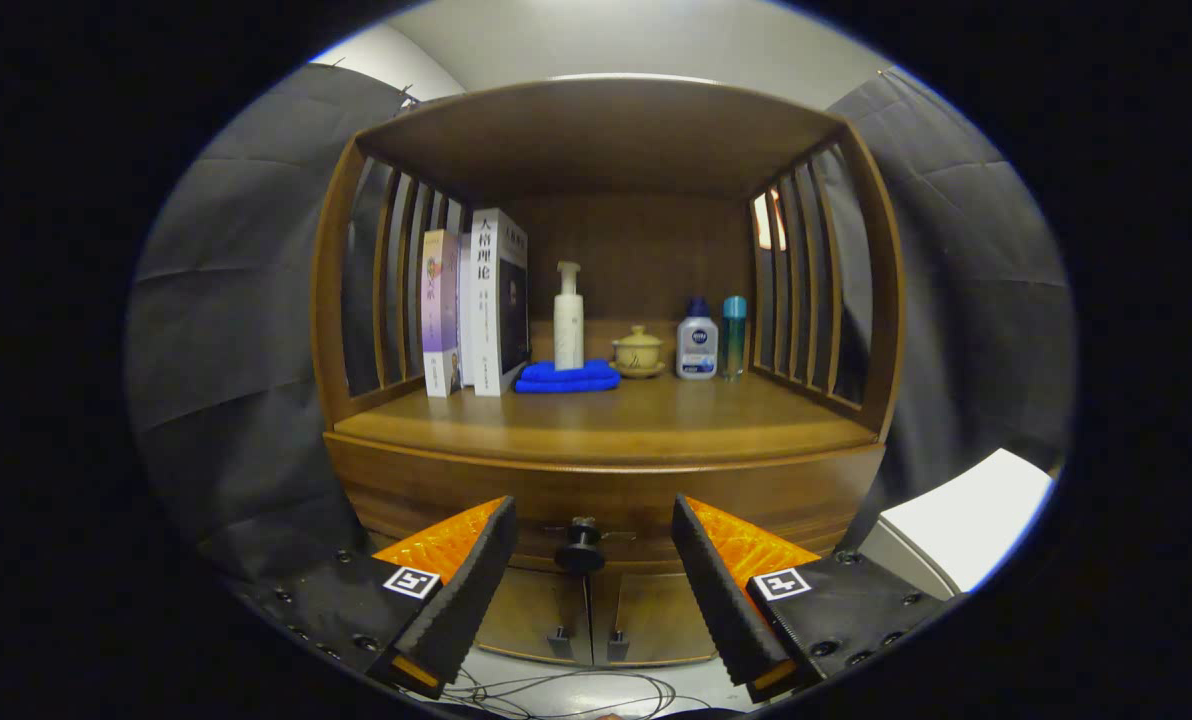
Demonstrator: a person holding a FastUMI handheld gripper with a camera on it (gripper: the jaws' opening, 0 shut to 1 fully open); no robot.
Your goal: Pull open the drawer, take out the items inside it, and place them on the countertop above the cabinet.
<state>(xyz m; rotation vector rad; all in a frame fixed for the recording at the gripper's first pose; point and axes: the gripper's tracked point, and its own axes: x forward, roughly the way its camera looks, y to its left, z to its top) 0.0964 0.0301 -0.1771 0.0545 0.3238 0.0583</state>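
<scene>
Spread wide, the claw point(588, 560) holds nothing; its fingers flank the dark knob point(580, 552) of the closed drawer point(596, 500) just ahead. Above it, toward the table's point(606, 425) back edge, stand books point(476, 310), a blue cloth point(566, 378) and bottles point(713, 340).

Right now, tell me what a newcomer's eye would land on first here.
The gripper stands open, its fingers either side of the dark drawer knob on the wooden cabinet. Above, on the countertop, a folded blue cloth stands out, with a white pump bottle upright on it. Books stand to its left.
</scene>
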